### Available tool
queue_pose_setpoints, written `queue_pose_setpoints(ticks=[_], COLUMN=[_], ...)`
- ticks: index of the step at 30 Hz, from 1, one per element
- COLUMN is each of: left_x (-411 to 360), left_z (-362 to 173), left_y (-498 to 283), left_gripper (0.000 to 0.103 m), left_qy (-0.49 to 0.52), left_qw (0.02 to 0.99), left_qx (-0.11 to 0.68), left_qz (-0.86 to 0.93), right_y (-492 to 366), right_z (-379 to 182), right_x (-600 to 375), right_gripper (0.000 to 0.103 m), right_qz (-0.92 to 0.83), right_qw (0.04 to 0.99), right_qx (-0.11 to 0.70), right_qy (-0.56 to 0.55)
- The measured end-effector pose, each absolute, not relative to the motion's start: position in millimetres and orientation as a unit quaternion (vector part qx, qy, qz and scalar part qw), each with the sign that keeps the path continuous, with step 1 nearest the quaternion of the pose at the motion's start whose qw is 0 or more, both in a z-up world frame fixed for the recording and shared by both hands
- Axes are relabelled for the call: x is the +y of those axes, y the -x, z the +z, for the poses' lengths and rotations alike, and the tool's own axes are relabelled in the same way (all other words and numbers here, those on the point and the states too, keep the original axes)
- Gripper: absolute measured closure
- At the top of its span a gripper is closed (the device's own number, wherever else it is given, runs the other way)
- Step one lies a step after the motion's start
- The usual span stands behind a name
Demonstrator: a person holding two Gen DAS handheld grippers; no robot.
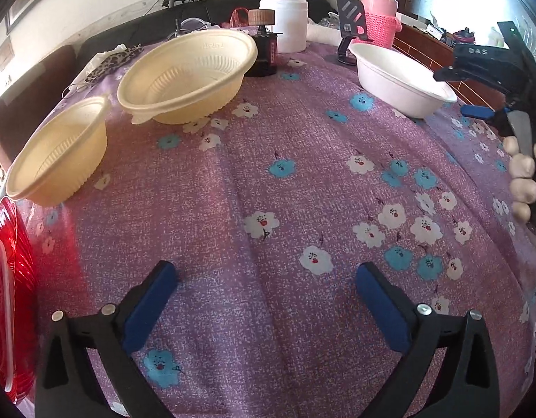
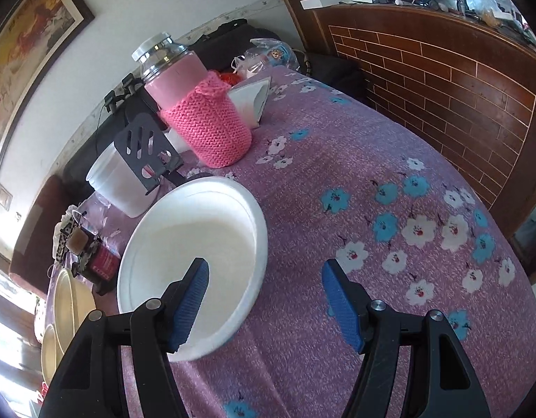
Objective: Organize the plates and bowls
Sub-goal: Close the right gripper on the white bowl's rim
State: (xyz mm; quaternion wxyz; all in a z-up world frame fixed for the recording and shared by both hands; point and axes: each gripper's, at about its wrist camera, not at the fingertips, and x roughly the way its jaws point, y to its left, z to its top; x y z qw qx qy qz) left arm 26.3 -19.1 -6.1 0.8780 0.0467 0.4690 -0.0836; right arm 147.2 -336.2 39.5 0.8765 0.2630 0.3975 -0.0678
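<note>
Both grippers are wide apart, holding nothing. The left gripper [image 1: 266,278] hangs over the flowery surface [image 1: 285,209]. The right gripper [image 2: 264,278] reads "DAS" beside the white bowl [image 2: 198,244].

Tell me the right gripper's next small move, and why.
Probably ease the right gripper down and shut it on the white bowl's near rim: its jaws stand open, one finger over the inside, the other outside, nothing held.

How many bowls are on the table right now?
3: small cream plastic bowl far left, larger cream plastic bowl behind it, white foam bowl at right. More may sit out of view.
</note>
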Motion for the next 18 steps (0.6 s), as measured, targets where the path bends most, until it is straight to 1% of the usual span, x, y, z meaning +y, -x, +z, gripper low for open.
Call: queue_pose_setpoints(ticks=[6, 9, 13, 16, 17, 18], left_x=[-20, -20, -21, -22, -22, -22], left_z=[-6, -7, -7, -7, -7, -7], left_y=[-26, -27, -27, -28, -28, -28], left_gripper=[0.000, 0.000, 0.000, 0.000, 0.000, 0.000], left_qy=[-0.046, -0.046, -0.045, -0.045, -0.045, -0.045], left_qw=[0.878, 0.878, 0.879, 0.879, 0.879, 0.879], left_qx=[0.469, 0.468, 0.468, 0.468, 0.468, 0.468], left_qz=[-0.083, -0.082, -0.080, -0.078, -0.078, -0.077], right_y=[-156, -163, -170, -172, -172, -172], right_z=[15, 14, 12, 13, 13, 13], right_x=[-323, -315, -311, -302, -298, -295], right_gripper=[0.032, 0.032, 0.032, 0.031, 0.032, 0.039], right_qz=[-0.043, -0.031, 0.002, -0.001, -0.004, -0.007], right_qw=[0.861, 0.867, 0.868, 0.878, 0.882, 0.884], right_qx=[0.397, 0.402, 0.405, 0.404, 0.403, 0.403], right_qy=[-0.316, -0.293, -0.288, -0.256, -0.246, -0.237])
